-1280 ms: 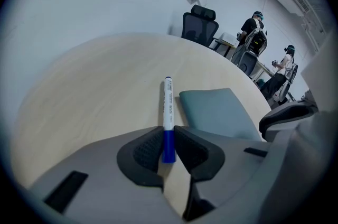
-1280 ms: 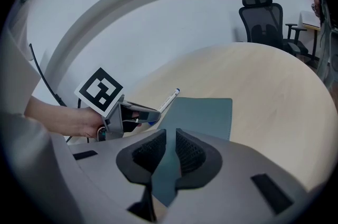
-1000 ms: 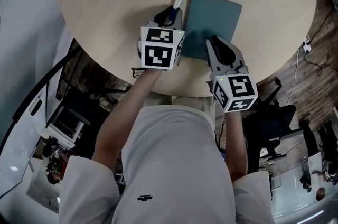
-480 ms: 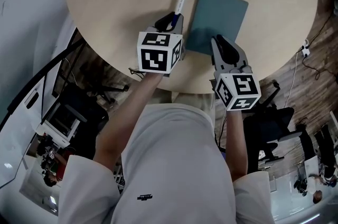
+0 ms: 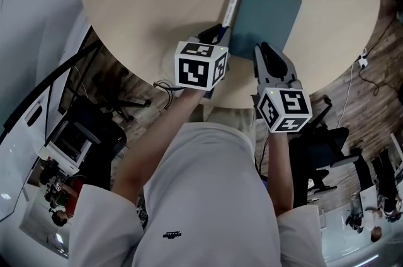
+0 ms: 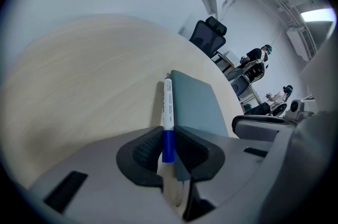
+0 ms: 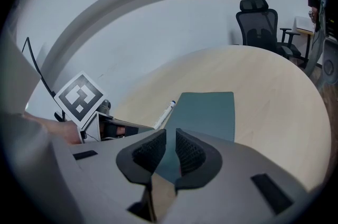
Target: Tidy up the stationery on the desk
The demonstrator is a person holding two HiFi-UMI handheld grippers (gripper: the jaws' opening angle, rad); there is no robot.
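My left gripper (image 6: pixel 168 150) pinches the pen (image 6: pixel 167 104) at the notebook's (image 5: pixel 267 14) nine o'clock. My right gripper's (image 7: pixel 170 150) jaws are narrow and empty. Tidying is barely begun.

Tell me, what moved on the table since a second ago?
The left tongs, clamped on the pen, carried it rightward until it sits right beside the left edge of the teal notebook; earlier a gap separated them. The right tongs stayed at the notebook's near edge, and the notebook stayed flat on the round table.
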